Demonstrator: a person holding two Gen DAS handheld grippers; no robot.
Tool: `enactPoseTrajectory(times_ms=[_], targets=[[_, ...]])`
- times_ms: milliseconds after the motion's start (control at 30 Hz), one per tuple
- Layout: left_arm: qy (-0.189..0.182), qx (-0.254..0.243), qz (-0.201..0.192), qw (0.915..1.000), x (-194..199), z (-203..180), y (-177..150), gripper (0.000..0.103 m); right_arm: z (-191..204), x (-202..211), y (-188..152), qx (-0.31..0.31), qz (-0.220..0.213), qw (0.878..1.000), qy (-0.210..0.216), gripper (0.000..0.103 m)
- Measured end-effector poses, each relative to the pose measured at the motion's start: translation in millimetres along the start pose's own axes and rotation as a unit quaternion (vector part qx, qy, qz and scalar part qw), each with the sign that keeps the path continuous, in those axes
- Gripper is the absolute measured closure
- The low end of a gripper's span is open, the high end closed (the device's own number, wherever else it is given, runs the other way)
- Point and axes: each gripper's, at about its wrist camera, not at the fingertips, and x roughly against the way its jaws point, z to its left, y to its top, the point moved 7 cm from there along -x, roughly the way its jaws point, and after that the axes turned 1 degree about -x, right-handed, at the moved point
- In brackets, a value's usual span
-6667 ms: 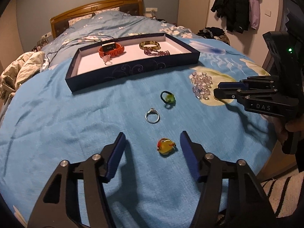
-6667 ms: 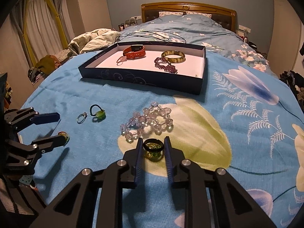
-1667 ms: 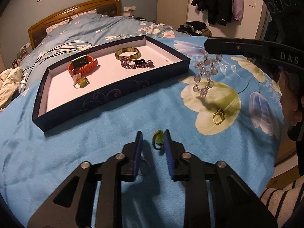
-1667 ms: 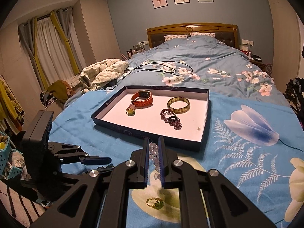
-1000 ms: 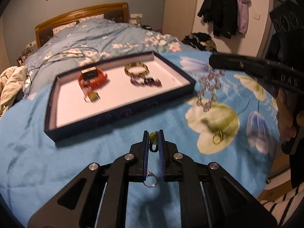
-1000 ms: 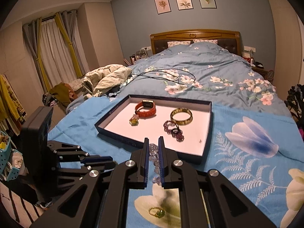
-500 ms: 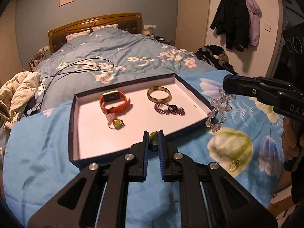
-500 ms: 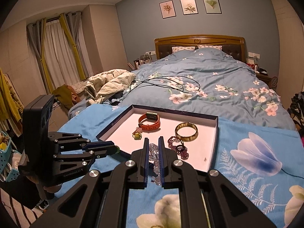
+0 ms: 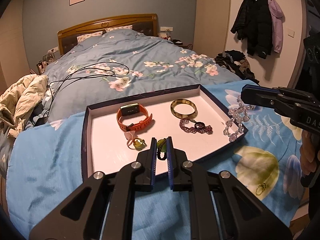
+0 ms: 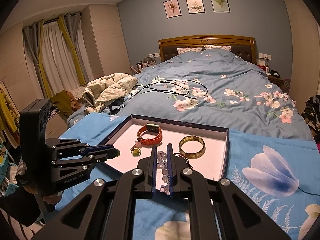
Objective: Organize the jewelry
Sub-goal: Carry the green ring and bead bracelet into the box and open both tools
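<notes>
At the near edge of the bed, left gripper point(image 9: 161, 152): jaws clamped together on the green-beaded ring point(image 9: 161, 149), which is held clear of the cloth over the tray's front part, presumably so it can be let go inside rather than dragged over the rim.
Right gripper point(image 10: 161, 164): jaws pinched on the clear bead bracelet point(image 9: 235, 121); only the top of the strand is gripped, so the rest hangs as a loop and the beads are spared any squeeze.
Bracelet's place: in the left view it dangles at the tray's right front corner, apparently just outside the wall; it likely needs carrying inward before release.
Blue blanket point(image 9: 50, 160): a soft, flat work surface; one small gold ring point(image 9: 260, 188) lies on it by the yellow flower print, not yet collected.
Tray point(image 9: 88, 132): shallow, dark-walled, pale-floored, the gathering place for every piece.
Inside, left half: orange watch point(image 9: 133, 118) and a small yellow-stoned ring point(image 9: 138, 143) just in front of it.
Inside, right half: amber bangle point(image 9: 184, 108), with a purple beaded bracelet point(image 9: 195, 128) in front, a dark ring resting on it.
Judgement: pieces seem spread apart to avoid tangling; free floor remains at the front and centre.
Beyond: floral duvet point(image 9: 140, 60) with a black cable point(image 9: 90, 74) on it.
</notes>
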Motion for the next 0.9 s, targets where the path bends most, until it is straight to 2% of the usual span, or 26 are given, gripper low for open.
enactPoseTrajectory(times_ms=[900], targets=[[0.045,0.022,0.021,0.9985,-44,27,12,0.093,0,-57,7,0.004,0.033,0.999,0.008,0.095]])
